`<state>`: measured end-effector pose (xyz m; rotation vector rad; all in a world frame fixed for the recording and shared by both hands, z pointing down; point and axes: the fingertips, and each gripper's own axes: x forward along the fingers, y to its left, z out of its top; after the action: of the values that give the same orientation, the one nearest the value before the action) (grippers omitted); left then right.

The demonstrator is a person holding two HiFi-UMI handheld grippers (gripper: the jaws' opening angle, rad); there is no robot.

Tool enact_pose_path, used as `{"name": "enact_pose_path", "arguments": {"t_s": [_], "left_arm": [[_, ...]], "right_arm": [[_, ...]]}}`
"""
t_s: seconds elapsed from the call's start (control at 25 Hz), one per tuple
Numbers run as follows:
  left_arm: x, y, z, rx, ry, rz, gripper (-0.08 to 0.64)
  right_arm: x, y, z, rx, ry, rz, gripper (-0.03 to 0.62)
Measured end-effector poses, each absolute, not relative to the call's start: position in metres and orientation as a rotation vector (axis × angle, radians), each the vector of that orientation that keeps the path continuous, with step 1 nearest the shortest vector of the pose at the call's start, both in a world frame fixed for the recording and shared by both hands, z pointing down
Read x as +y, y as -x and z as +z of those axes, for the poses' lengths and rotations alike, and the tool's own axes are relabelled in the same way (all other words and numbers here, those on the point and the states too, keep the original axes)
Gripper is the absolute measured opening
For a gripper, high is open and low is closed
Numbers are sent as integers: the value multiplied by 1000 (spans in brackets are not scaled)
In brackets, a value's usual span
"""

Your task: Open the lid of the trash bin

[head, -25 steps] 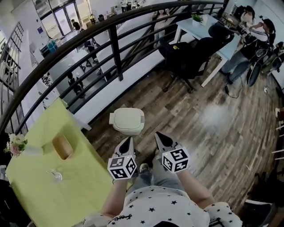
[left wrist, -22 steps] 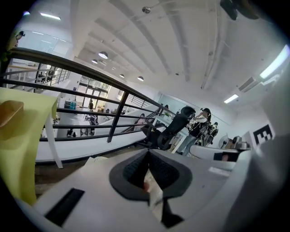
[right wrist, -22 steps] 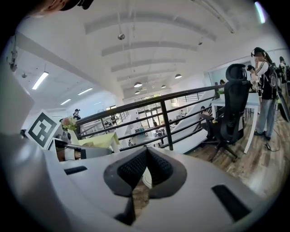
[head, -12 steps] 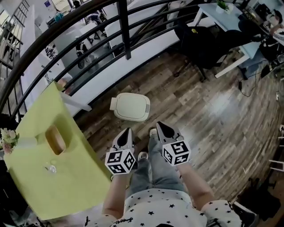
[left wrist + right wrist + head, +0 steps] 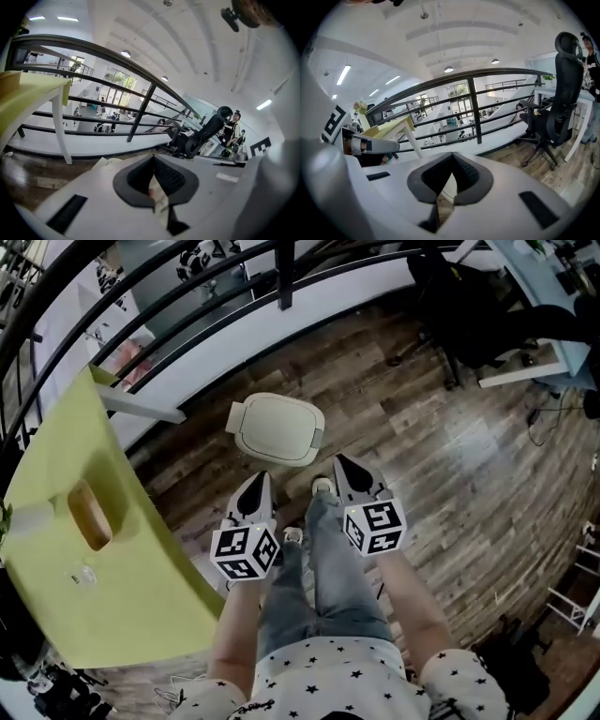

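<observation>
Change since earlier: the head view has tipped further down; the trash bin [image 5: 242, 420] now sits higher in it and more of the person's jeans [image 5: 328, 568] show. Both grippers have kept to the near side of the bin, with no contact.
Trash bin: pale, rounded square, standing on the wooden floor [image 5: 450, 465] just beyond the person's shoe [image 5: 322, 486].
Lid [image 5: 281, 427]: lying flat on the bin, closed.
Left hand-held gripper [image 5: 256, 484]: jaws together, nothing between them. The tip points at the bin's near left edge, close but apart from it.
Right hand-held gripper [image 5: 343, 465]: jaws together, empty. The tip is just off the bin's near right corner, not touching.
Bench [image 5: 141, 615]: yellow-green top, left of the bin. It carries a wooden tray [image 5: 89, 515] and a small clear object [image 5: 82, 575], too small to identify.
Railing [image 5: 284, 277]: dark bars, on the far side of the bin.
Office chair [image 5: 469, 306]: black, far right, well apart from the bin.
</observation>
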<state>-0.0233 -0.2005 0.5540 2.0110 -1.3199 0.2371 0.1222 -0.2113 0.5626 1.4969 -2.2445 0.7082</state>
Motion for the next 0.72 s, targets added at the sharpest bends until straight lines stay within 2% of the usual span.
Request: {"name": "enact_pose_path", "arguments": {"t_s": [0.72], "left_arm": [[-219, 32, 686, -1370, -1866, 345, 12]], "right_arm": [[-249, -118, 767, -2081, -1256, 772, -6]]}}
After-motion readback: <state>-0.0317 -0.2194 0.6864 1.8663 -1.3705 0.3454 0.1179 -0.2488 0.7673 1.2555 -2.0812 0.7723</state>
